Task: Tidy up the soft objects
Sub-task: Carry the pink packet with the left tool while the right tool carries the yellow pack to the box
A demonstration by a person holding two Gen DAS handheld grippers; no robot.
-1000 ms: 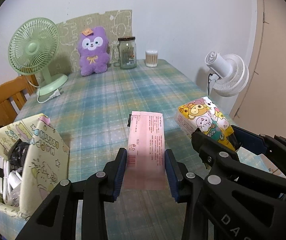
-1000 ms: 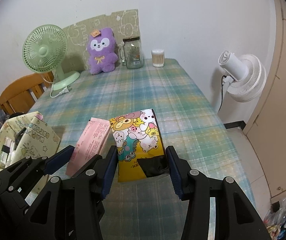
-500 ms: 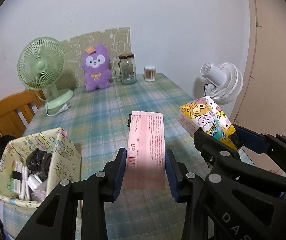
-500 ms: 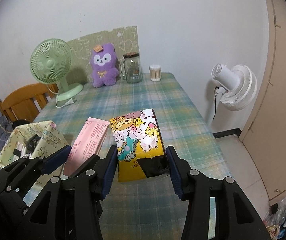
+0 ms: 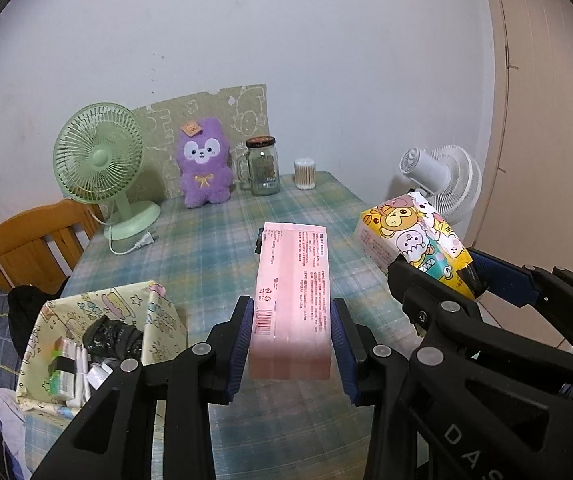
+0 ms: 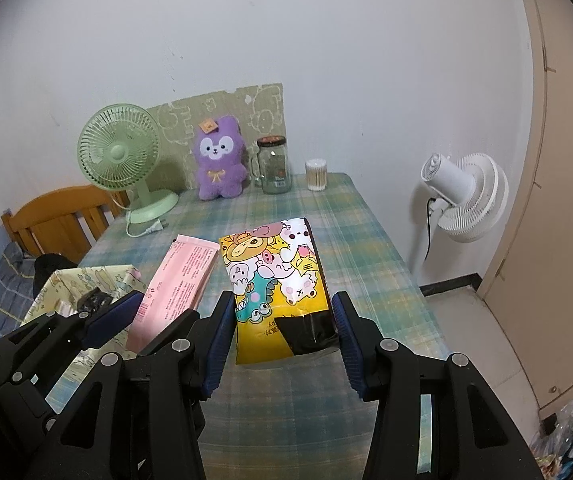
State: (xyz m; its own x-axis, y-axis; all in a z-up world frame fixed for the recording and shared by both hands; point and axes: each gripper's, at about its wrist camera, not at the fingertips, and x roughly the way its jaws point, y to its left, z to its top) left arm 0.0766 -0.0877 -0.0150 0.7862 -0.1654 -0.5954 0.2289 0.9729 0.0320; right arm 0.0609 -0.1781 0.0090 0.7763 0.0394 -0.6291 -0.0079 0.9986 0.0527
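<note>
My left gripper [image 5: 291, 334] is shut on a pink tissue pack [image 5: 292, 292] and holds it in the air above the plaid table [image 5: 214, 248]. My right gripper [image 6: 282, 330] is shut on a yellow cartoon-printed tissue pack [image 6: 276, 280], also held above the table. In the left wrist view the cartoon pack [image 5: 414, 240] shows at the right; in the right wrist view the pink pack [image 6: 176, 284] shows at the left. A cartoon-print fabric storage box [image 5: 98, 320] holding several small items sits at the table's near left corner, below and left of my left gripper.
At the table's far end stand a green desk fan [image 5: 100, 168], a purple plush toy [image 5: 204, 164], a glass jar [image 5: 262, 168] and a cotton swab tub [image 5: 304, 174]. A white fan [image 6: 464, 196] stands on the floor at right. A wooden chair [image 5: 26, 248] is at left.
Both grippers have risen and pulled back with their packs held. The table and the storage box now look lower and farther away.
</note>
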